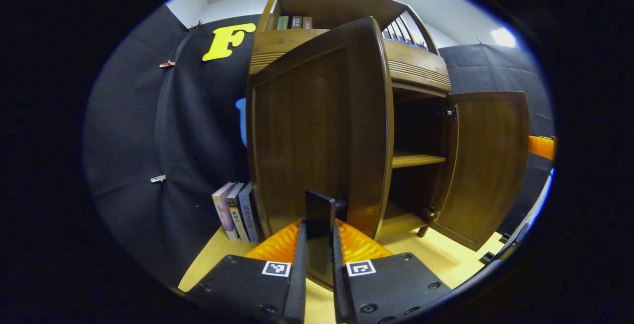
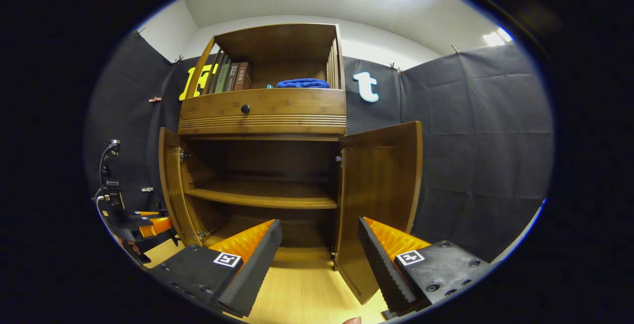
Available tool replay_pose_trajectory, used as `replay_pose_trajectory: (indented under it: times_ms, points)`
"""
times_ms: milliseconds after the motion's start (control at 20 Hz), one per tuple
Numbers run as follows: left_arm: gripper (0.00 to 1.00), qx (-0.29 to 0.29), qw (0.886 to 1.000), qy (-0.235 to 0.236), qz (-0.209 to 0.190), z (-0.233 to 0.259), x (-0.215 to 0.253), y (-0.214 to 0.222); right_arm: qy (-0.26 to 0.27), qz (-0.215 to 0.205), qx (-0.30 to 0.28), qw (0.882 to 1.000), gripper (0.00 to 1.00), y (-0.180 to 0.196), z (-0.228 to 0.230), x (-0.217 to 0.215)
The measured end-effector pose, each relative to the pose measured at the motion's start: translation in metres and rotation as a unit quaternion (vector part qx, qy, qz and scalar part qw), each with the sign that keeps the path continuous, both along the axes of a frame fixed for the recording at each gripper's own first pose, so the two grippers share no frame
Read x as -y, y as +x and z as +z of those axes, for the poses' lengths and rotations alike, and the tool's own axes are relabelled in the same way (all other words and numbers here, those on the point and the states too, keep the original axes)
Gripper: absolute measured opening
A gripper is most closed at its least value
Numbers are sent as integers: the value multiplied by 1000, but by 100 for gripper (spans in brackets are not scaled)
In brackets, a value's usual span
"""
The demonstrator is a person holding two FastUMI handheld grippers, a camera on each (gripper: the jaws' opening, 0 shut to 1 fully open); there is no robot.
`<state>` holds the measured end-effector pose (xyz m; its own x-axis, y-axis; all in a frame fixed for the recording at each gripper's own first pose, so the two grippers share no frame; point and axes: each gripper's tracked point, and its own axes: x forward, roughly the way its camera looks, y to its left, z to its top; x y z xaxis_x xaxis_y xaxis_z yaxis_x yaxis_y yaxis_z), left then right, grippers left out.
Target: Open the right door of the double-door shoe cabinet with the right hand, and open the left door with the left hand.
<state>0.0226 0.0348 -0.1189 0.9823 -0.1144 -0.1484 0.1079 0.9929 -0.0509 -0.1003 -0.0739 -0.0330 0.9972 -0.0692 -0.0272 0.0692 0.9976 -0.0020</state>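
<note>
- Left gripper view looks along the left gripper (image 1: 319, 244), whose jaws are clenched on the edge of the left door (image 1: 317, 131); a dark handle (image 1: 321, 207) stands just above the fingertips, and I cannot tell whether the fingers also press on it.
- Same view: the left door's flat wooden panel swings out toward the camera, and three books (image 1: 237, 211) stand upright beside the cabinet's foot on the pale tabletop (image 1: 446, 259).
- Right gripper view has the right gripper (image 2: 319, 249) with jaws released, spread wide and grasping nothing, apart from the right door (image 2: 381, 185).
- Its fingers (image 2: 247, 259) show ribbed inner faces, each bearing one square printed marker.
- Right gripper view takes in the whole shoe cabinet (image 2: 262, 111) from the front: two doors, both swung open, one curved shelf (image 2: 262, 196) across the dark interior, and one drawer front with a round dark knob (image 2: 245, 109).
- On the open top compartment sit a row of upright books (image 2: 233, 76) and one folded blue cloth (image 2: 303, 83).
- At that view's left edge, the other gripper shows beside the left door's outer edge.
- Cabinet wood is brown with a grooved band under the drawer.
</note>
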Motion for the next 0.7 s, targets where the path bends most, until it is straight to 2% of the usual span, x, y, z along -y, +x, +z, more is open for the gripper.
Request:
replay_pose_trajectory:
  times_ms: [250, 350, 700]
  points:
    - [22, 0, 999, -21, 28, -3, -36, -16, 3, 19, -7, 1000, 96, 9, -2, -20]
    - [18, 1, 999, -32, 41, -4, -52, -22, 13, 26, -5, 1000, 98, 10, 0, -29]
    - [11, 9, 997, -46, 62, -4, -92, -29, 24, 57, -16, 998, 96, 20, -8, -48]
